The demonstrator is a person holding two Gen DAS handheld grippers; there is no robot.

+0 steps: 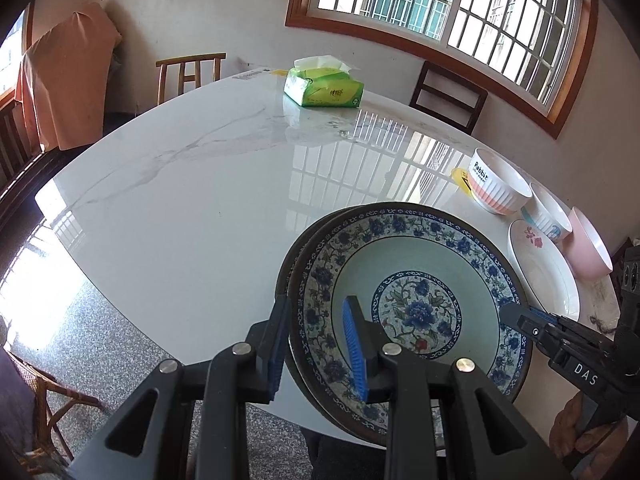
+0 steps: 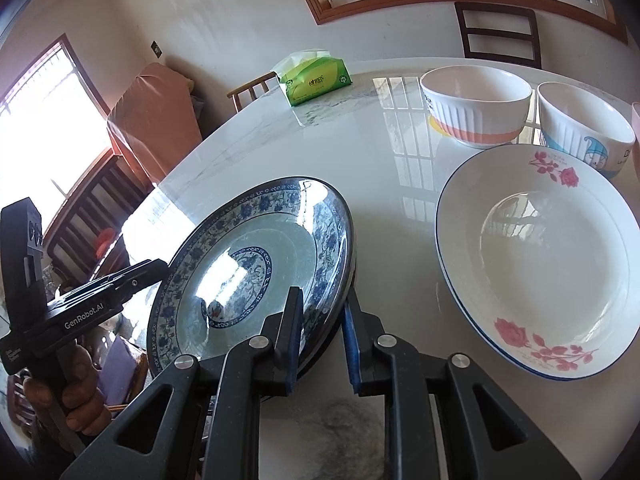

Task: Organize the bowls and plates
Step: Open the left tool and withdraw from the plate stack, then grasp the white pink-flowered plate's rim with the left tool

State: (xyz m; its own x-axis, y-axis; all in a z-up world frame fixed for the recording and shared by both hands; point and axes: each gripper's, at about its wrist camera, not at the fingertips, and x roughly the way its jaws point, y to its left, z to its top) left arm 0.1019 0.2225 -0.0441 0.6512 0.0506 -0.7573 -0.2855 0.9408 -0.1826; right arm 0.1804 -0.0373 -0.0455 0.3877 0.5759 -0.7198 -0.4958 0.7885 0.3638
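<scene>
A blue floral plate [image 1: 416, 300] lies stacked on a second like plate, at the near edge of the marble table [image 1: 192, 200]. My left gripper [image 1: 316, 344] straddles its left rim, one finger under, one on top, shut on it. My right gripper [image 2: 322, 340] clamps the opposite rim of the same plate [image 2: 256, 264], which is tilted. The right gripper's tips also show in the left wrist view [image 1: 520, 316]. To the right lie a white rose plate [image 2: 544, 256], a ribbed orange-band bowl [image 2: 476, 108], a blue cartoon bowl [image 2: 584, 128] and a pink bowl [image 1: 588, 244].
A green tissue pack [image 1: 324, 88] stands at the table's far side. Wooden chairs [image 1: 192, 72] stand around the table, and a dark one [image 1: 448, 96] is under the window. A cloth-covered piece of furniture [image 1: 64, 80] is at the left wall.
</scene>
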